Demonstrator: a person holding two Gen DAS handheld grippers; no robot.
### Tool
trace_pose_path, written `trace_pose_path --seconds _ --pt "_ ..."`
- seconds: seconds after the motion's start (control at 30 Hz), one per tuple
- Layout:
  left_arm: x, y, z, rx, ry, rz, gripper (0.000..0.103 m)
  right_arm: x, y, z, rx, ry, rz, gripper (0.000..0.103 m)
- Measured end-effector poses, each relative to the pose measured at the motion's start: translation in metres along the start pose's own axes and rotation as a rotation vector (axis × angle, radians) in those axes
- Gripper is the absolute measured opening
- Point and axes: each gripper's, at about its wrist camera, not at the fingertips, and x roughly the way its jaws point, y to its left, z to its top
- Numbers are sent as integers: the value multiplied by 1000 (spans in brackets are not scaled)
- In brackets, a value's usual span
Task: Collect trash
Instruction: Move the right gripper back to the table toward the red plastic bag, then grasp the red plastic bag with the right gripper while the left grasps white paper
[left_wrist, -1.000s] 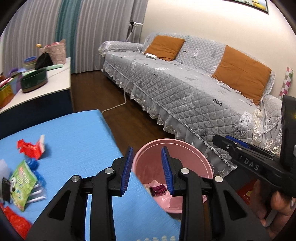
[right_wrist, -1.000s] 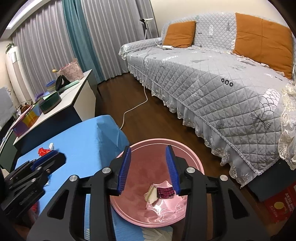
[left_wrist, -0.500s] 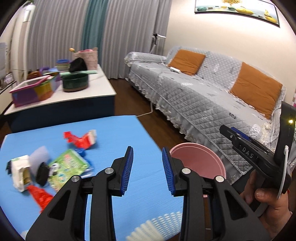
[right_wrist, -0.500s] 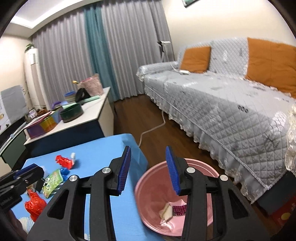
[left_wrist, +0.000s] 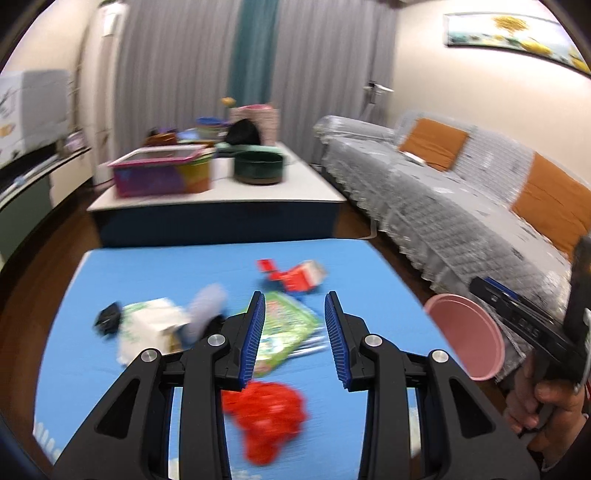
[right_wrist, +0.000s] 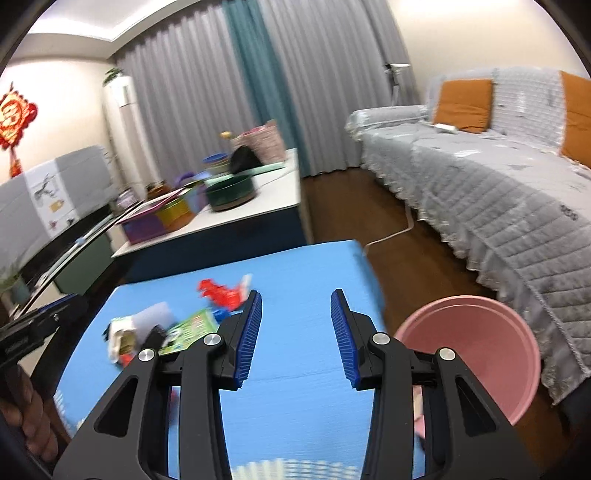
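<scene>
Left tool (left_wrist: 294, 339) hovers empty, jaws part-open, above green snack wrapper (left_wrist: 286, 328) on blue counter (left_wrist: 155, 266); right tool (right_wrist: 296, 338) likewise (nothing gripped), round pink plastic basin (right_wrist: 476, 347) right of counter.

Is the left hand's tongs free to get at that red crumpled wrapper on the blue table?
Probably yes: the left tongs stand open and empty just above the red wrapper, with nothing lying over it.

My left black claw with blue ribbed pads (left_wrist: 294, 338) stands parted, nothing between its jaws; my right black claw with blue pads (right_wrist: 296, 338) likewise gapes empty; bare hands (left_wrist: 543, 398) grip both handles.
</scene>
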Motion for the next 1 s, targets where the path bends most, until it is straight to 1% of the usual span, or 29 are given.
trace_pose_path --seconds 0.13,0.3,0.4,0.5,0.57,0.63,0.73,0.8,0.87,0.9,1.0 --pt "-3 42 -17 -53 -6 106 34 14 38 -11 -40 35 90 40" --pt "-7 84 -22 -129 1 170 34 30 86 -33 -117 107 196 41" --pt "-9 100 -27 -155 11 197 34 38 114 -44 -164 144 253 47" --pt "-7 112 -32 -189 34 209 34 50 144 -61 -230 208 313 57" --pt "-3 119 -34 -196 45 215 34 59 158 -71 -266 249 330 63" --pt "0 124 -38 -191 58 222 34 68 171 -82 -301 290 332 65" --pt "8 129 -43 -198 80 213 34 83 182 -97 -348 361 292 65" --pt "15 130 -45 -193 96 211 34 88 182 -99 -361 372 268 66" --pt "23 130 -45 -194 108 204 34 93 180 -99 -355 379 255 61" --pt "26 130 -45 -195 113 202 34 93 177 -98 -344 382 254 54" --pt "39 126 -44 -199 138 195 34 96 168 -94 -311 393 267 43"
